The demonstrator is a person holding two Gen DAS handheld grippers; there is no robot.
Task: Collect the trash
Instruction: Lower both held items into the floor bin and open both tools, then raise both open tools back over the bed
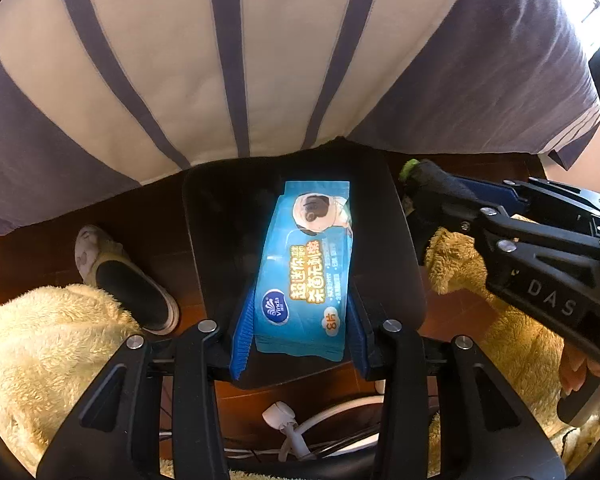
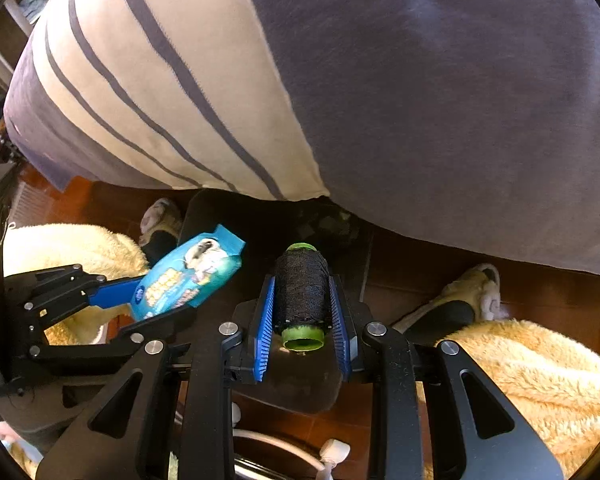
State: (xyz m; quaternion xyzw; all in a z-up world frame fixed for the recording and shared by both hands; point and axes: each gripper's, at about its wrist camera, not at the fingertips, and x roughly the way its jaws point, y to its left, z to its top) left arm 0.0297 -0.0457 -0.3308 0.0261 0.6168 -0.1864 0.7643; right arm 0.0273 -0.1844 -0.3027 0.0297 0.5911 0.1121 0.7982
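Observation:
My left gripper [image 1: 302, 304] is shut on a blue wet-wipe packet [image 1: 304, 248] with a dog picture, its blue pads pressing on both long sides. The packet hangs over a black rectangular bin [image 1: 220, 220] on the floor. To the right, my right gripper [image 1: 432, 188] carries a spool whose green end [image 1: 411, 169] shows. In the right wrist view my right gripper [image 2: 302, 304] is shut on the spool of black thread [image 2: 300, 280] with a green core, above the same bin [image 2: 260, 216]. At its left is my left gripper [image 2: 164, 296] with the packet [image 2: 196, 268].
A bed with a cream and purple striped cover [image 1: 228, 60] overhangs the bin's far side. A person's fleece-clad legs [image 1: 40, 340] and slippers [image 1: 120, 272] flank the bin on the reddish wooden floor. White cables [image 1: 300, 428] lie near the bin's near edge.

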